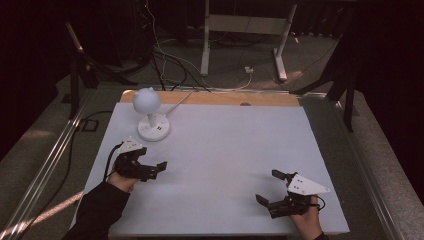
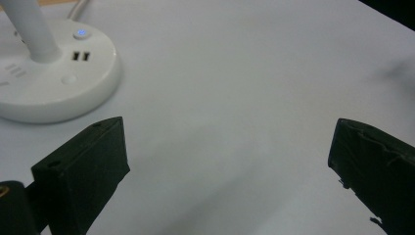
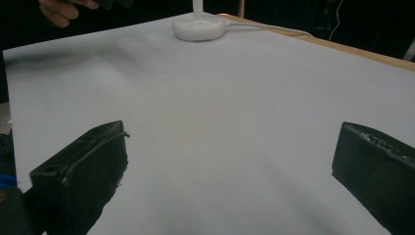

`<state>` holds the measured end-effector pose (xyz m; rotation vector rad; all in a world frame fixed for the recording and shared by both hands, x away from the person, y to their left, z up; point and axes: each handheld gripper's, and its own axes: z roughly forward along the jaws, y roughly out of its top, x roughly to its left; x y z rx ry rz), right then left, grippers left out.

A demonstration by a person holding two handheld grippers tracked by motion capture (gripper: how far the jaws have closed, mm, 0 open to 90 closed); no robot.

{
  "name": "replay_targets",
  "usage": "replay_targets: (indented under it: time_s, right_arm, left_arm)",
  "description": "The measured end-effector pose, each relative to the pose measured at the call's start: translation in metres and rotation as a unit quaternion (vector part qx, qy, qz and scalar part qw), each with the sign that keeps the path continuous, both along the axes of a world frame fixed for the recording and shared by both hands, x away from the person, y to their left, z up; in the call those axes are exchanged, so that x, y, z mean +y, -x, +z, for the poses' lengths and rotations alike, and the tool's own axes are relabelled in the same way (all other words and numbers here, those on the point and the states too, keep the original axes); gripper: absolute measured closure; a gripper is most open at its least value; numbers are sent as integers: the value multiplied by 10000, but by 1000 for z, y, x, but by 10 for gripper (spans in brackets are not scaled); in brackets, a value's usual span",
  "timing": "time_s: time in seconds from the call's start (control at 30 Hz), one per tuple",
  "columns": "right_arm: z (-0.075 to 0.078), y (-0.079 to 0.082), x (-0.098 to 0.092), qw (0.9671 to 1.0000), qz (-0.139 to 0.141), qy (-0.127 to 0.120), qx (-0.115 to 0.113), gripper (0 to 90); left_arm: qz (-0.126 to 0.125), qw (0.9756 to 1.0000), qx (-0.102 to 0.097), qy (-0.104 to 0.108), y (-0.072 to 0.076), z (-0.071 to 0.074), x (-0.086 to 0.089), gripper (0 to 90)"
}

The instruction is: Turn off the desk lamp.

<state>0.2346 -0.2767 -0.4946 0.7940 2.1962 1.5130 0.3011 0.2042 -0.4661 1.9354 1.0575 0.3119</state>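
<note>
A white desk lamp [image 1: 150,120] with a ball-shaped head stands on its round base at the back left of the white table sheet [image 1: 230,145]. My left gripper [image 1: 153,170] is open just in front of the lamp, with nothing between its jaws. In the left gripper view the lamp base [image 2: 63,83] lies up and to the left of the open left gripper [image 2: 227,127], and a small blue light glows on it. My right gripper [image 1: 269,187] sits near the front right of the sheet, open and empty. From the right gripper [image 3: 232,129] the lamp base [image 3: 198,28] looks far off.
The lamp's white cable [image 1: 177,104] runs off the back over the wooden table edge [image 1: 260,99]. Beyond the table are a desk frame [image 1: 245,30], loose cables [image 1: 165,65] on the floor and dark stands. A metal rail [image 1: 50,155] runs along the left.
</note>
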Motion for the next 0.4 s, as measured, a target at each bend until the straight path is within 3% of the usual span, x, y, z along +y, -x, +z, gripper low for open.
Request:
replay_targets:
  time_s: [0.2, 0.4]
  right_arm:
    - [0, 0, 0, 10000, -1, 13, 12, 0]
    - [-1, 0, 1, 10000, 12, 16, 22, 0]
  left_arm:
    - [-173, 9998, -113, 34, 24, -14, -5, 20]
    - [-419, 9991, -64, -55, 40, -31, -11, 20]
